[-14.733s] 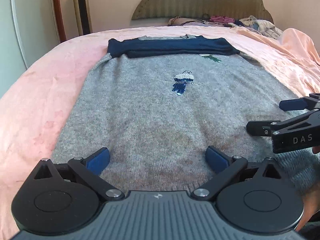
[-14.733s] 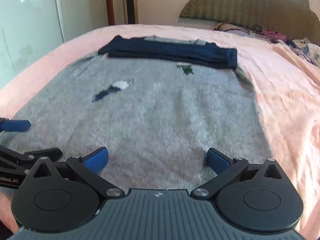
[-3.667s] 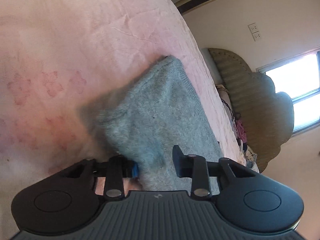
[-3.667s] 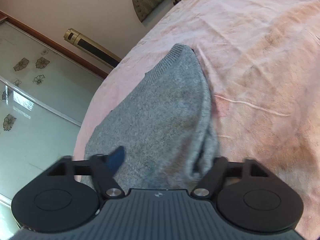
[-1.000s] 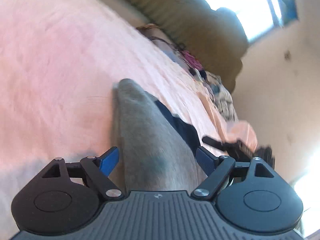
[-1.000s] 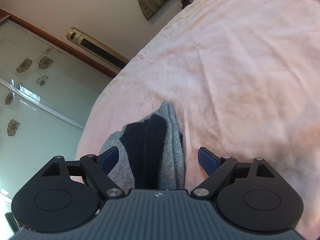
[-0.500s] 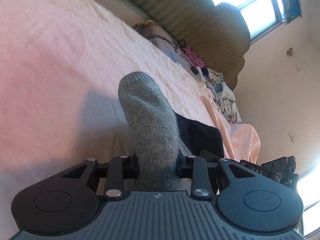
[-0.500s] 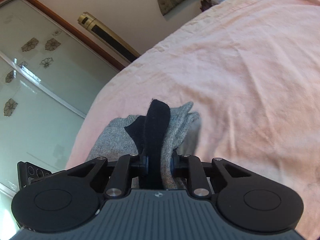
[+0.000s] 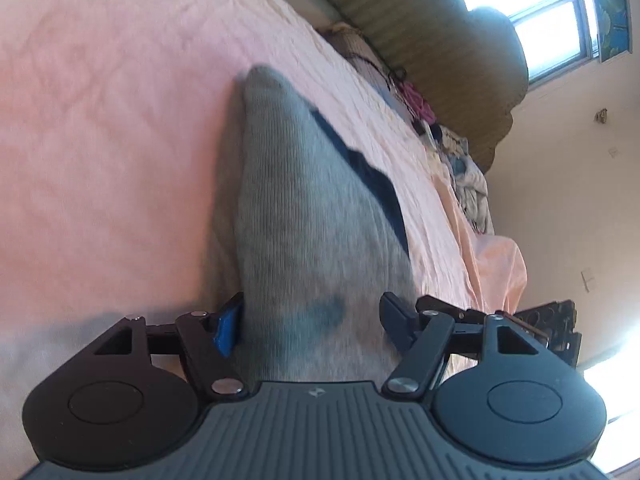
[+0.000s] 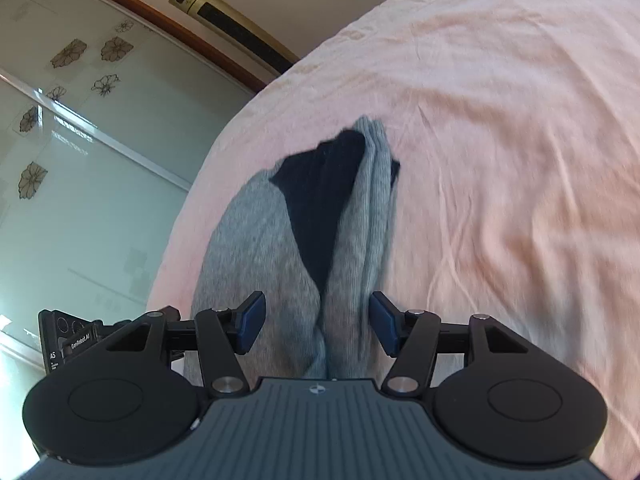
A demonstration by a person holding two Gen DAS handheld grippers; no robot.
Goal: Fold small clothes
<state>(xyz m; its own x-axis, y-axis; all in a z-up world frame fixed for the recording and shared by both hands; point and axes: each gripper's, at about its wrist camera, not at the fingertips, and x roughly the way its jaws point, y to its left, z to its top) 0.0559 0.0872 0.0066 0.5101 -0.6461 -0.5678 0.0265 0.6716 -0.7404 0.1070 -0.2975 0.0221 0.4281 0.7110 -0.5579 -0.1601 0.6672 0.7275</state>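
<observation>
A folded grey knitted sweater with navy blue sleeves (image 9: 304, 216) lay on a bed covered by a wrinkled pale pink bedspread (image 9: 104, 128). The two wrist views looked along it from opposite ends.

In the left wrist view, the left gripper (image 9: 310, 322), black with blue pads on its fingers, was spread open around the near end of the sweater. The grey knit filled the gap between the fingers and ran away toward a rounded far corner. A strip of navy fabric showed along the sweater's right edge. The left blue pad (image 9: 229, 330) sat just beside the knit; whether it touched could not be told. Part of the other black gripper showed at the right edge of this view. Beyond the bed stood a padded olive-brown headboard with a scalloped top (image 9: 436, 52), with a loose heap of mixed clothes (image 9: 460, 160) below it and a bright window (image 9: 548, 28) above.

In the right wrist view, the right gripper (image 10: 316, 322) was also open, its fingers apart on either side of the stacked grey layers at the sweater's end. A navy panel lay on top of the grey between the layers. Behind the bed were a frosted glass sliding door with flower decals (image 10: 76, 128) and a tall gold-coloured standing appliance (image 10: 236, 28).
</observation>
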